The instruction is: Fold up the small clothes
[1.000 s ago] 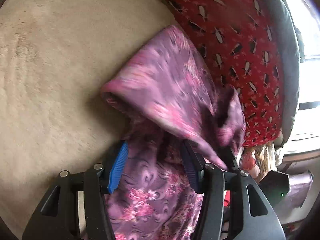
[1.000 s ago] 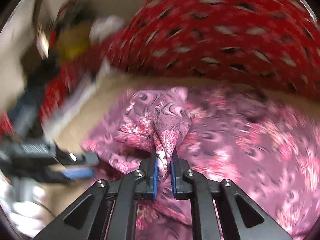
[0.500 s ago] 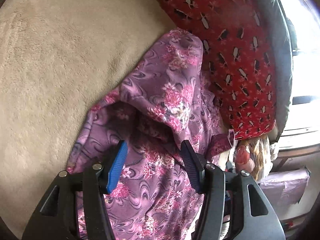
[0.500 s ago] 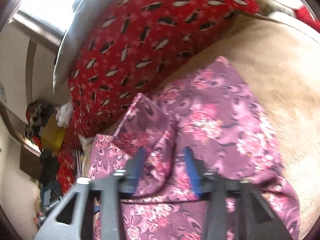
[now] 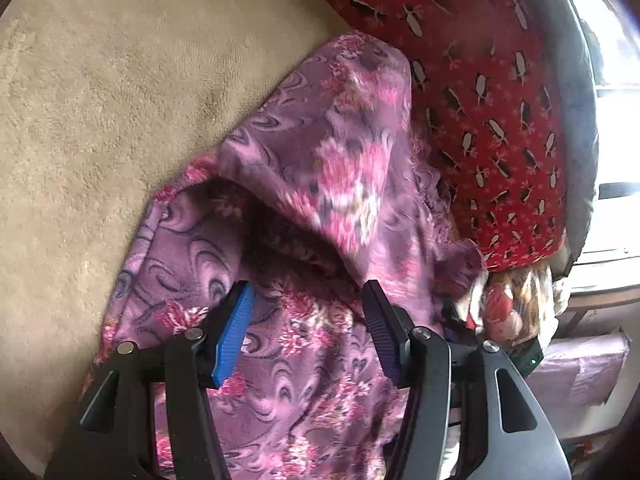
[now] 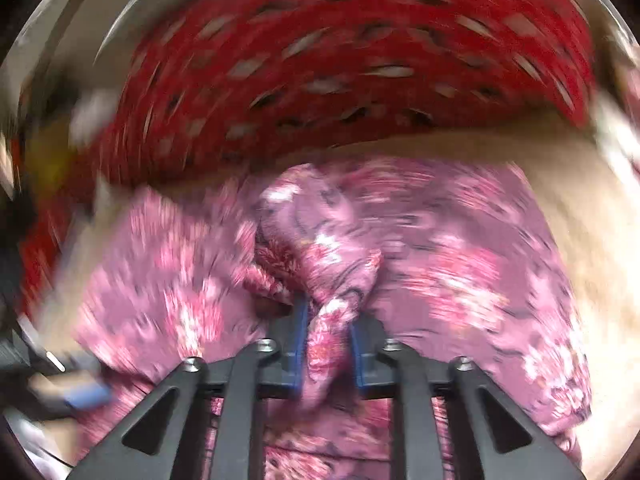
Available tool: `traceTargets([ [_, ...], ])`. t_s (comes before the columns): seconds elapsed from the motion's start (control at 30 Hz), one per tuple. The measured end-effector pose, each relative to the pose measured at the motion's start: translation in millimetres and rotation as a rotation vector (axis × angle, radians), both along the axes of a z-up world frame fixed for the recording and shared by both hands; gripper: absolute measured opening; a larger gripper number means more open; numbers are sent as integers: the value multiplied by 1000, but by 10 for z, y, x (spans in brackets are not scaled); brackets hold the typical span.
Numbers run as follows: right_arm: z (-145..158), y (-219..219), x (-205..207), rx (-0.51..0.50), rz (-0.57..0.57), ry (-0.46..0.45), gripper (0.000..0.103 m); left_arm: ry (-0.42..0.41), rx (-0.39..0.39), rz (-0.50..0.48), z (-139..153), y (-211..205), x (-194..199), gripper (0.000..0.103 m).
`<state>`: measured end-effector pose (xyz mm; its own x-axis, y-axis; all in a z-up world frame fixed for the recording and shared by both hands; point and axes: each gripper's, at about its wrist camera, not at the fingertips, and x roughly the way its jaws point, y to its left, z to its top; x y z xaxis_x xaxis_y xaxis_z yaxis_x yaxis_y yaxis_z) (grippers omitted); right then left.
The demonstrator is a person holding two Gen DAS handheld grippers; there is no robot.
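A purple garment with pink flowers lies bunched on a beige plush surface. My left gripper is open, its blue pads spread just above the cloth, holding nothing. In the right wrist view, which is blurred, my right gripper is shut on a gathered fold of the same garment. The rest of the cloth spreads out on both sides of that fold.
A red patterned cushion with a grey edge lies right behind the garment; it also shows in the right wrist view. Clutter and a bright window are at the far right. The beige surface extends to the right.
My right gripper, open half a second ago, has shut on a fold of the garment and swung round. My left gripper stays open; the raised flap of cloth has shifted slightly.
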<state>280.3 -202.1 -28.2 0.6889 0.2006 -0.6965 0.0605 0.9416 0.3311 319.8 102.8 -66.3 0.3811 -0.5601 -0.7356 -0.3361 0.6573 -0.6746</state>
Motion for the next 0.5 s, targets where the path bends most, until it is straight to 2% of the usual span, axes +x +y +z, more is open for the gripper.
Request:
traceTargets([
  [0.03, -22, -277, -58, 99, -62, 10, 17, 5, -3, 3, -14, 3, -4, 55],
  [0.07, -56, -469, -114, 143, -111, 26, 18, 8, -12, 6, -25, 5, -13, 55],
  [0.1, -116, -703, -183, 198, -164, 53, 24, 6, -27, 12, -31, 13, -27, 55],
  [0.13, -159, -868, -254, 249, -194, 67, 24, 2, -37, 17, -27, 23, -40, 55],
  [0.2, -162, -1148, -467, 342, -259, 33, 28, -6, -76, 39, -29, 46, -58, 55],
  [0.27, -114, -1262, -590, 384, -280, -15, 42, -2, -101, 48, -48, 49, -40, 55],
  [0.3, -84, -1279, -622, 402, -274, -44, 53, 3, -102, 51, -54, 42, -23, 55],
  [0.37, -64, -1212, -561, 404, -233, -49, 60, 10, -91, 53, -67, 2, 55, 55],
  [0.47, -109, -1030, -337, 347, -176, 10, 59, 27, -45, 56, -60, -39, 212, 54],
  [0.5, -129, -965, -226, 309, -165, 57, 37, 26, -31, 56, -32, -35, 265, 46],
])
